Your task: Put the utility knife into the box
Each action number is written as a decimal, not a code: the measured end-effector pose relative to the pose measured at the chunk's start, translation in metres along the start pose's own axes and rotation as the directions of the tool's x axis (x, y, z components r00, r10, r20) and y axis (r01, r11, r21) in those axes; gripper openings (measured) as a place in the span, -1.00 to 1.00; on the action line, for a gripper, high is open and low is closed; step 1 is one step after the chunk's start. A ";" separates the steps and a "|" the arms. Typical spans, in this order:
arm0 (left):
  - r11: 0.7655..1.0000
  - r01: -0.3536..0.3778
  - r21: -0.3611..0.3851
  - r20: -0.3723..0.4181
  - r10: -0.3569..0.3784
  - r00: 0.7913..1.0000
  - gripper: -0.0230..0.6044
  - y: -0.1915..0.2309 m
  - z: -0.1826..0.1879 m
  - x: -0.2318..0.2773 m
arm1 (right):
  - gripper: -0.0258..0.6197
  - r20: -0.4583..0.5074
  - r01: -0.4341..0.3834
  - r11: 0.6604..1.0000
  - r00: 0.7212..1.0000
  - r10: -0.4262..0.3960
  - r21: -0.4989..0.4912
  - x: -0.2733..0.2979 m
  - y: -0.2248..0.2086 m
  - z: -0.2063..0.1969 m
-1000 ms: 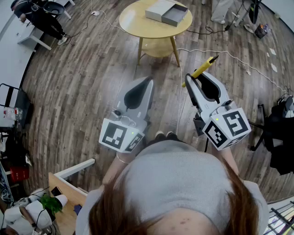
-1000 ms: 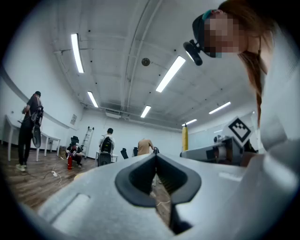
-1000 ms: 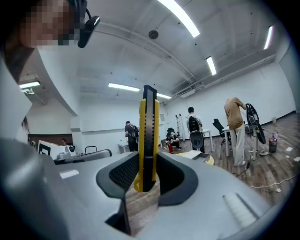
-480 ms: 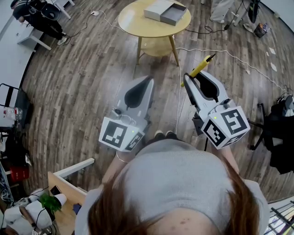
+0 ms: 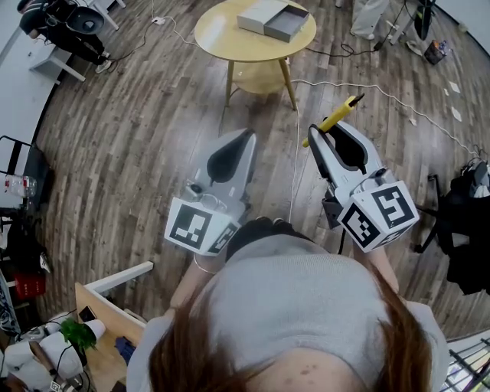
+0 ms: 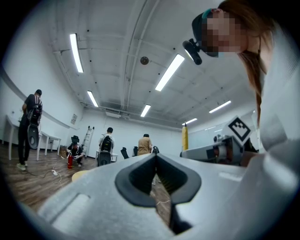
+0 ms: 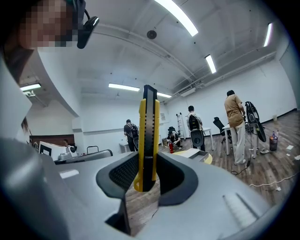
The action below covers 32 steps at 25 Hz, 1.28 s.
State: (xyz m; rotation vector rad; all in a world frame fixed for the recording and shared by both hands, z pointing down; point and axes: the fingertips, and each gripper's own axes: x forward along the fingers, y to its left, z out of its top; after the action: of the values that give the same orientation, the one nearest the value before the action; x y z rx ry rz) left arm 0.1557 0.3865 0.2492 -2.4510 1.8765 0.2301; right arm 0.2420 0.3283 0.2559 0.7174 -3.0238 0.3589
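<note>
My right gripper [image 5: 325,128] is shut on a yellow utility knife [image 5: 334,119], whose tip sticks out up and right past the jaws. In the right gripper view the knife [image 7: 148,126] stands upright between the pads of the right gripper [image 7: 148,157]. My left gripper [image 5: 246,136] is shut and holds nothing; its tips meet in the left gripper view [image 6: 155,157]. The box [image 5: 276,18], a white part and a grey part side by side, lies on a round yellow table [image 5: 222,40] far ahead of both grippers. The box [image 7: 196,152] also shows small beyond the knife.
White cables [image 5: 383,93] run across the wooden floor near the table. A seated person [image 5: 73,27] is at the far left, a black bag and chair [image 5: 463,222] at the right. A wooden shelf with a plant [image 5: 99,306] stands at my lower left. Several people [image 7: 232,122] stand in the room.
The table and box have slid slightly left in the head view. Both grippers stay where they were, the knife still in the right one.
</note>
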 end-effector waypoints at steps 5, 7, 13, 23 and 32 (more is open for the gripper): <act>0.999 -0.034 -0.013 0.002 0.034 0.999 -0.93 -0.001 -0.007 -0.002 | -0.54 -0.020 0.005 1.000 1.000 -0.005 -0.001 0.002 -0.012 -0.008; 0.999 -0.040 -0.012 0.004 0.040 0.999 -0.92 0.002 -0.008 0.000 | -0.54 -0.027 0.014 1.000 1.000 -0.014 -0.014 0.005 -0.015 -0.009; 0.999 -0.042 -0.005 0.001 0.042 0.999 -0.92 0.020 -0.012 0.016 | -0.54 -0.020 0.003 1.000 1.000 -0.003 -0.011 0.026 -0.024 -0.007; 0.999 -0.008 -0.034 -0.023 0.007 1.000 -0.92 0.090 -0.030 0.075 | -0.54 -0.009 0.044 0.999 0.999 -0.044 -0.004 0.105 -0.067 0.005; 0.999 0.037 -0.021 -0.028 -0.037 0.999 -0.93 0.177 -0.025 0.142 | -0.54 0.003 0.090 0.996 0.996 -0.090 0.006 0.198 -0.112 0.029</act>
State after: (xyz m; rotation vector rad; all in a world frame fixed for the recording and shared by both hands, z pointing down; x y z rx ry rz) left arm 0.0241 0.2009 0.2627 -2.5129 1.8465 0.2148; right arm 0.1157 0.1373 0.2647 0.8514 -2.9819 0.3652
